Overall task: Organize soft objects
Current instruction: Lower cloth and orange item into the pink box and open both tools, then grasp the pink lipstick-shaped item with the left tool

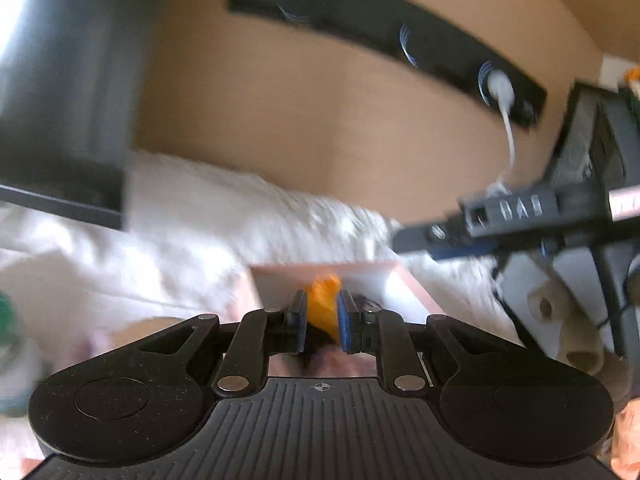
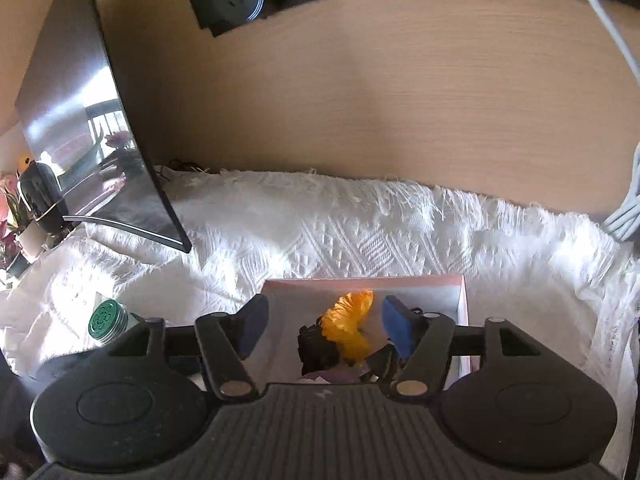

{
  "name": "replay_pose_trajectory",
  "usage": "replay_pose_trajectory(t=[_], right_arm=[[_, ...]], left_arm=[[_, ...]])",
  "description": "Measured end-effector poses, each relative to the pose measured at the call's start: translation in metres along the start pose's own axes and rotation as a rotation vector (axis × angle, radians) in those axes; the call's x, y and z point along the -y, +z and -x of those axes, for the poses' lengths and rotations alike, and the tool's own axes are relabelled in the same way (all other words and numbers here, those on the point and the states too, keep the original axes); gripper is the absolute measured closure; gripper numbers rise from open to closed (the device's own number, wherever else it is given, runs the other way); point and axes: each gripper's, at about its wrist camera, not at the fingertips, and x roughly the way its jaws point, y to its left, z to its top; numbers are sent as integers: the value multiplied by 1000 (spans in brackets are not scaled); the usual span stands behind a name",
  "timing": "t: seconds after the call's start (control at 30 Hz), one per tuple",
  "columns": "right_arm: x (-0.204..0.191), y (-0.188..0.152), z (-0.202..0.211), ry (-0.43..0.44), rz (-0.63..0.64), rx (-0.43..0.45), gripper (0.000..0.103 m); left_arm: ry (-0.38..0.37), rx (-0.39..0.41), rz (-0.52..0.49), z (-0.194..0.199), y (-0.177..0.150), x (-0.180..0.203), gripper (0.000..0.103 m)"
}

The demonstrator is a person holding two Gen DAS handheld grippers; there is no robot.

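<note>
I hold the left gripper (image 1: 323, 322) with its jaws pinching an orange scrunchie (image 1: 325, 308), positioned over the open pink box (image 1: 416, 286) that sits on the white cloth (image 2: 360, 224) covering the worktop. The left view is motion-blurred, so I cannot tell whether the scrunchie touches the box floor. In the right view the right gripper (image 2: 326, 330) hangs above the same box with its jaws spread wide and nothing between them; below it the scrunchie (image 2: 350, 330) appears inside the box outline, next to a dark item (image 2: 316, 350) and a purple one (image 2: 332, 377) that I cannot identify. Judged status: at least two soft items seem to be in the box already, and the scrunchie is at the point of deposit but not yet released. A green-lidded jar (image 2: 107, 322) stands on the cloth left of the box. No further loose soft items are visible, though both views are partly blocked by the grippers.
</note>
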Motion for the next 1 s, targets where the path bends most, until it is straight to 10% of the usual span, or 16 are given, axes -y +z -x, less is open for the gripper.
replay_pose_trajectory(t=[0.3, 0.5, 1.0], right_arm=[[-80, -36, 29, 69, 234, 120, 29], [-132, -72, 32, 200, 356, 98, 21], [-158, -190, -26, 176, 449, -83, 21]], left_arm=[[202, 143, 96, 107, -4, -96, 85], [344, 31, 173, 122, -30, -149, 85], [119, -139, 276, 87, -92, -185, 85]])
